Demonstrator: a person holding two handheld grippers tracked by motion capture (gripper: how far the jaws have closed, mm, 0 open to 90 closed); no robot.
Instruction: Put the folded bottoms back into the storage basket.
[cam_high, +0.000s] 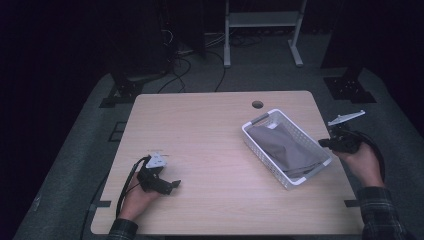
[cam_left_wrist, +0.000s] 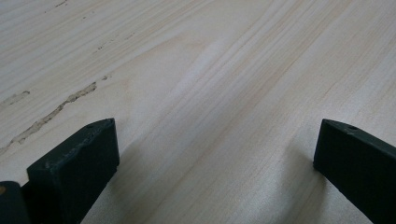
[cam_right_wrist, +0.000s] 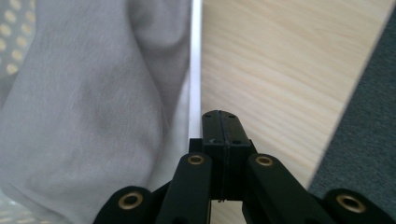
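A white slotted basket (cam_high: 265, 160) stands on the right half of the wooden table (cam_high: 200, 130), with a grey cloth (cam_high: 285, 147) crumpled inside it. My right gripper (cam_high: 324, 143) hovers at the basket's right side. In the right gripper view that gripper (cam_right_wrist: 220, 126) is shut with nothing between its jaws, just above the basket's white rim (cam_right_wrist: 196, 70), and the cloth (cam_right_wrist: 93, 116) lies to the left. My left gripper (cam_high: 174, 184) rests low at the table's front left. Its jaws (cam_left_wrist: 215, 135) stand wide open over bare wood.
A round cable hole (cam_high: 257, 104) sits near the table's far edge. The table's right edge and grey floor (cam_right_wrist: 369, 130) lie close beside the right gripper. Dark stands and cables are on the floor beyond the table.
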